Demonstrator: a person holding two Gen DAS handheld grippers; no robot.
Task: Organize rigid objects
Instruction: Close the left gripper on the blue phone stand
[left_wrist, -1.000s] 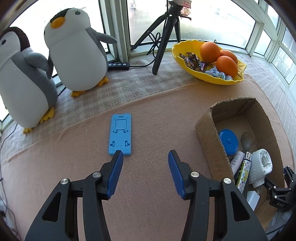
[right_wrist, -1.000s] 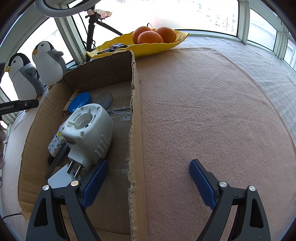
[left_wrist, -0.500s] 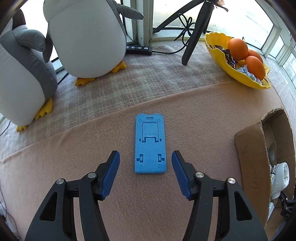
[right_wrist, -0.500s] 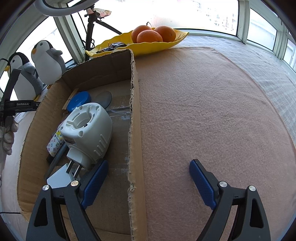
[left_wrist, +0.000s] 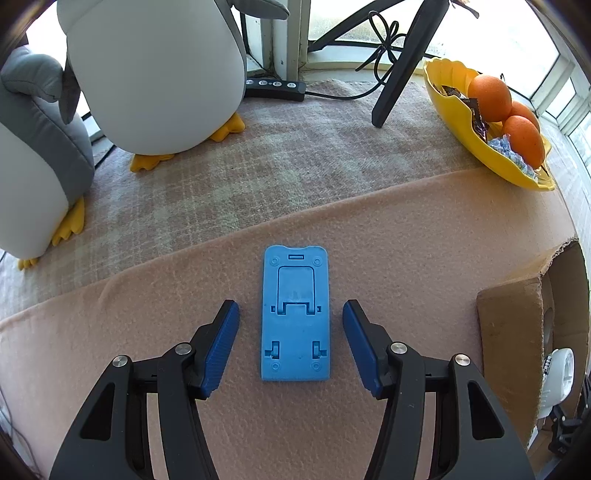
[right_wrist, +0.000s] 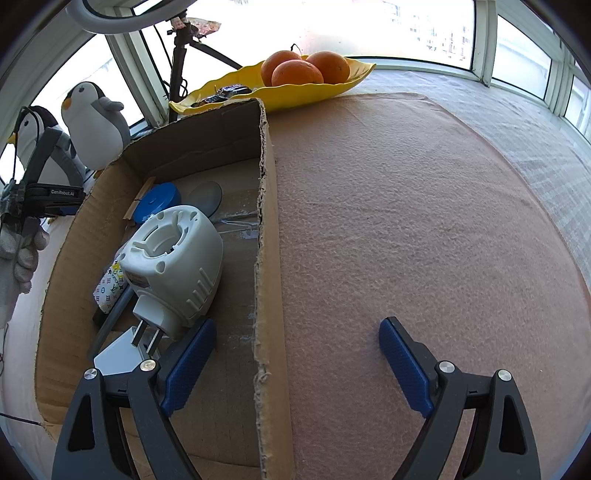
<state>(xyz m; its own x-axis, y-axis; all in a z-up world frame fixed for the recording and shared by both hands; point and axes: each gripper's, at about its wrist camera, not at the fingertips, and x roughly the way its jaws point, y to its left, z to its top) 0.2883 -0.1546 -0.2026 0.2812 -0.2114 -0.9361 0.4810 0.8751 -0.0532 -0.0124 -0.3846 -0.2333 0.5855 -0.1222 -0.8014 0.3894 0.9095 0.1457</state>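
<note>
Mid-blanket, near its back edge, the blue phone stand (left_wrist: 295, 314) lies flat between my spread left claw (left_wrist: 291, 314), untouched, so next I close on its long sides, then carry to the cardboard box (right_wrist: 267, 258); right claw (right_wrist: 297, 334) spread, straddling the box wall.

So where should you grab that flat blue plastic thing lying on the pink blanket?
Pinch the flat blue plastic stand across its two long edges, coming down from above. It lies flat and narrow, already between the open left gripper fingers.
</note>
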